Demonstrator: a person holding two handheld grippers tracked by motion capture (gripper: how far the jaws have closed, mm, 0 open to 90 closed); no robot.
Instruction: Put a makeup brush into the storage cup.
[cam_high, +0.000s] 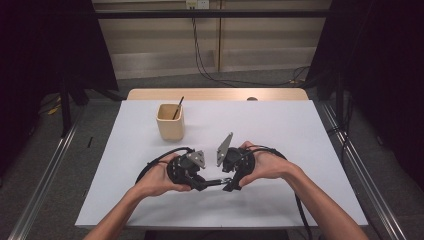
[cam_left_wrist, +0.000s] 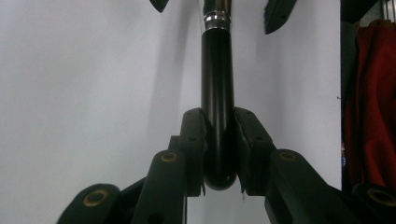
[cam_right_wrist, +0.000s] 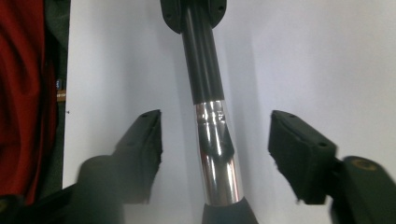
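The left gripper (cam_left_wrist: 218, 154) clenched the black end of a pen (cam_left_wrist: 217, 116). The right gripper (cam_right_wrist: 215, 154) stood released, its jaws apart either side of the pen's silver end, over the table (cam_high: 300, 130).

two grippers (cam_high: 212, 181) meeting, cup (cam_high: 170, 121) behind

No readable text, label, brand, number or sign appears in any view.
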